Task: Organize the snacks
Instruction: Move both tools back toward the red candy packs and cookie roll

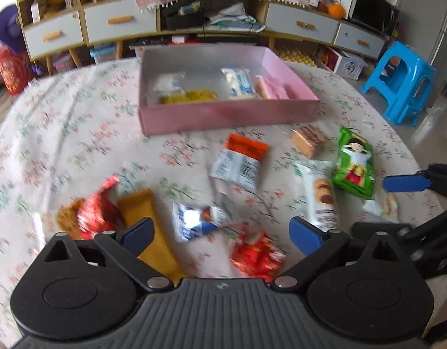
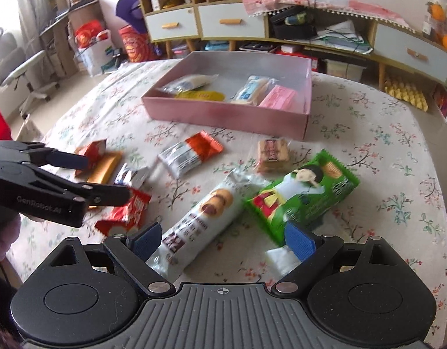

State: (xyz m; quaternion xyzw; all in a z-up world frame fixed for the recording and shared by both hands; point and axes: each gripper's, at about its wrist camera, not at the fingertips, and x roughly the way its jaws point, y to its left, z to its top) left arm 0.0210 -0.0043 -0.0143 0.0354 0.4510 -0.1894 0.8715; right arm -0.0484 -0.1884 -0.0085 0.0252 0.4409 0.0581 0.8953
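A pink box (image 1: 223,113) (image 2: 223,116) at the far side of the table holds several wrapped snacks. Loose snacks lie in front of it. My left gripper (image 1: 222,234) hovers open over a blue-white packet (image 1: 194,221) and a red packet (image 1: 255,254), with a mustard bar (image 1: 147,218) by its left finger. In the right wrist view, the left gripper (image 2: 105,177) comes in from the left. My right gripper (image 2: 223,240) is open above a white cookie tube (image 2: 203,221), beside a green packet (image 2: 304,197). One of its fingers (image 1: 403,183) shows at the right edge.
An orange-white packet (image 2: 191,152) and sandwich crackers (image 2: 272,152) lie between the grippers and the box. The floral cloth (image 2: 383,145) covers the table. A blue stool (image 1: 397,84), a drawer cabinet (image 2: 232,23) and an office chair (image 2: 17,67) stand beyond it.
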